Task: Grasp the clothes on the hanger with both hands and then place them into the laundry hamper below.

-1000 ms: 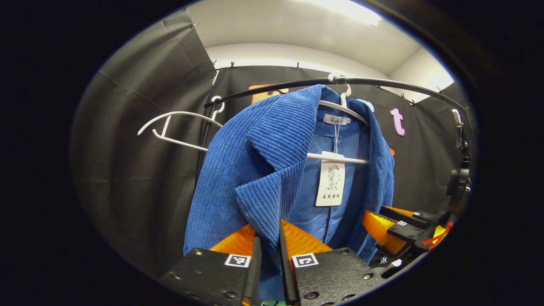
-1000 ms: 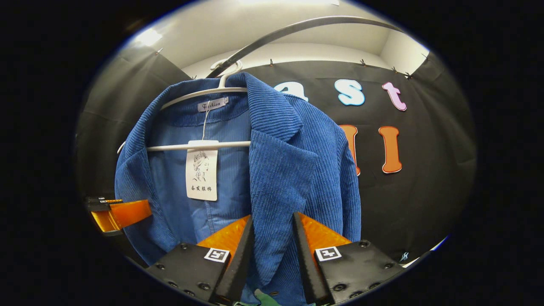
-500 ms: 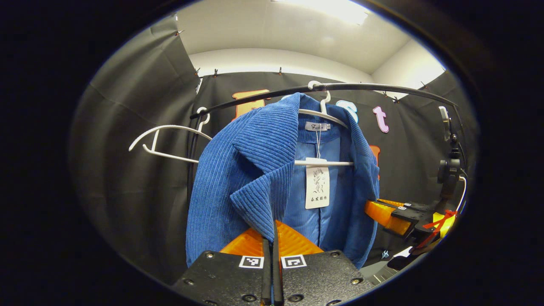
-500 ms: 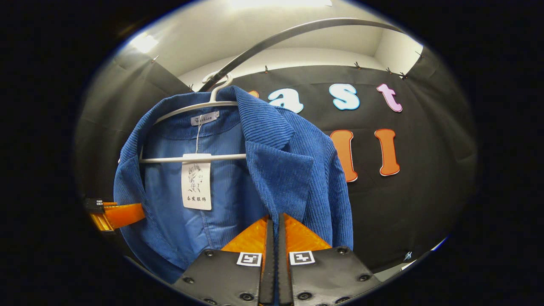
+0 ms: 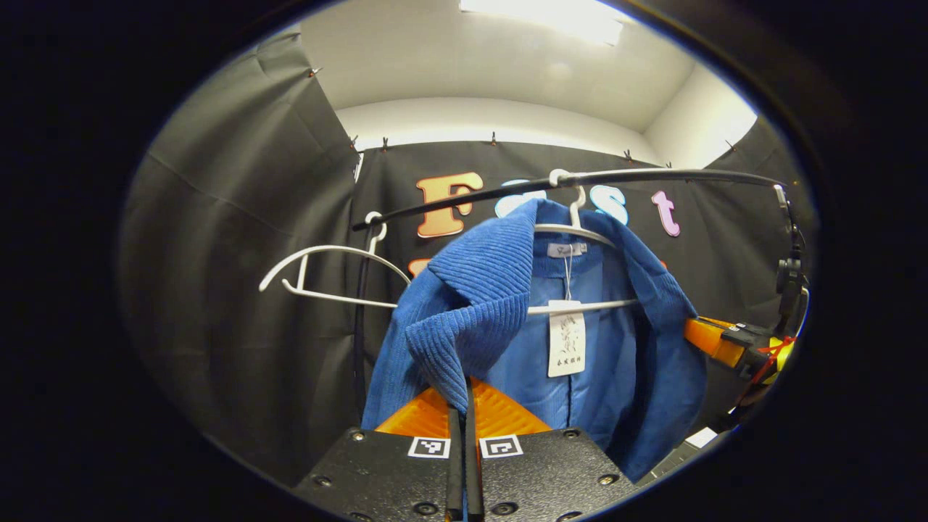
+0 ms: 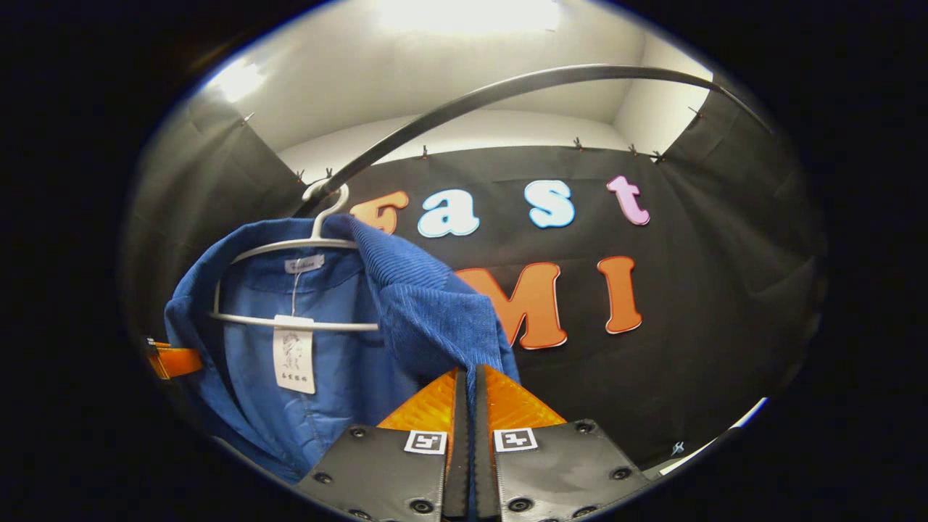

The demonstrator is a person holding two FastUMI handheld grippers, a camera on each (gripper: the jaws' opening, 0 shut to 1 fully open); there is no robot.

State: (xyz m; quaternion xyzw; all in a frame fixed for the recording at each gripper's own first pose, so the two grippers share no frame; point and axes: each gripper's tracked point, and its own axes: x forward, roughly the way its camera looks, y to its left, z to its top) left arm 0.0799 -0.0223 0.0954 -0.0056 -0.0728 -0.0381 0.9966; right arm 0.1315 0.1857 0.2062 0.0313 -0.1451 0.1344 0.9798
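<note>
**Both tongs clamped on the jacket's lapels**

The blue corduroy jacket (image 5: 464,319) hung on a white hanger (image 5: 580,233) hooked over the black rail (image 5: 652,175). In the left gripper view, the left tongs (image 5: 464,406) were pressed together on the edge of one lapel. In the right gripper view, the right tongs (image 6: 467,395) were likewise pinched on the other lapel, the cloth drawn taut toward them. A paper tag (image 5: 567,348) dangled from the collar across the hanger's crossbar. A second, bare hanger (image 5: 326,272) hung on the same rail beside the jacket, near the rail's end. The right tongs also showed past the jacket's far edge in the left gripper view.
</note>
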